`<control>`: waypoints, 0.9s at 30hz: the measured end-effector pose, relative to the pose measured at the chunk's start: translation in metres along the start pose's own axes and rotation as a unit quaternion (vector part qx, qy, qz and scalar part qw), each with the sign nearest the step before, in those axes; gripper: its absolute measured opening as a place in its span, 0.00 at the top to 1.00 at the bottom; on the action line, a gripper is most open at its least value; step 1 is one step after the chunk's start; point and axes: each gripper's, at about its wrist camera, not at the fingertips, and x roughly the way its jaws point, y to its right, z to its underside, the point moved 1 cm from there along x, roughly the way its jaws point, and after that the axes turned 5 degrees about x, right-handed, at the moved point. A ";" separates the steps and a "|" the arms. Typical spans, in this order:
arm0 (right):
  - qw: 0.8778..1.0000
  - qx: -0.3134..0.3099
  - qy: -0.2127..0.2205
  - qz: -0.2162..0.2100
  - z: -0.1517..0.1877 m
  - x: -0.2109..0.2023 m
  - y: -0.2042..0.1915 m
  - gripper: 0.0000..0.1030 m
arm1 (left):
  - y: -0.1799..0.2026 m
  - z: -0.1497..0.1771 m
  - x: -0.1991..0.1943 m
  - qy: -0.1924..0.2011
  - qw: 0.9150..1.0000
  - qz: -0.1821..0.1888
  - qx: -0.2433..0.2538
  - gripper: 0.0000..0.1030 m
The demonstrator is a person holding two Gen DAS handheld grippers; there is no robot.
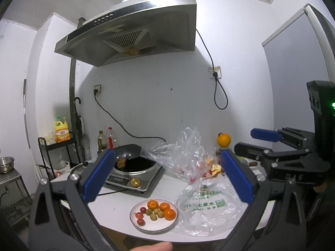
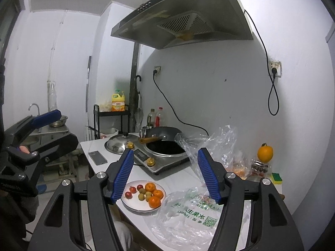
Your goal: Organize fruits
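Observation:
A white plate (image 1: 155,227) (image 2: 134,204) near the table's front edge carries three tangerines (image 1: 169,213) (image 2: 154,201), several small yellow-green fruits (image 1: 156,211) (image 2: 142,196) and small red fruits (image 1: 139,215) (image 2: 128,194). Right of the plate lies a flat printed plastic bag (image 1: 205,209) (image 2: 188,215). Behind it, a crumpled clear bag (image 1: 188,150) (image 2: 219,144) holds more fruit. An orange (image 1: 223,139) (image 2: 265,153) sits on a jar at the back right. My left gripper (image 1: 167,152) and right gripper (image 2: 165,151) hover above and in front of the plate, both open with nothing between the pads.
An induction cooker with a dark wok (image 1: 136,165) (image 2: 165,146) stands behind the plate. A steel lid (image 2: 118,144) and a phone (image 2: 97,158) lie at the table's left end. A sponge (image 2: 276,177) is at the right. The range hood (image 1: 129,31) hangs overhead.

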 end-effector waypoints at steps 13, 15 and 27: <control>1.000 0.001 -0.002 0.003 -0.002 0.002 0.003 0.35 | 0.000 0.000 0.003 -0.002 1.000 0.007 -0.004 0.01; 1.000 0.002 -0.002 0.003 -0.002 0.003 0.004 0.35 | 0.000 0.000 0.003 -0.002 1.000 0.007 -0.003 0.01; 1.000 -0.002 -0.007 0.004 0.001 0.008 0.006 0.35 | 0.001 0.000 0.004 -0.002 1.000 0.006 -0.003 0.01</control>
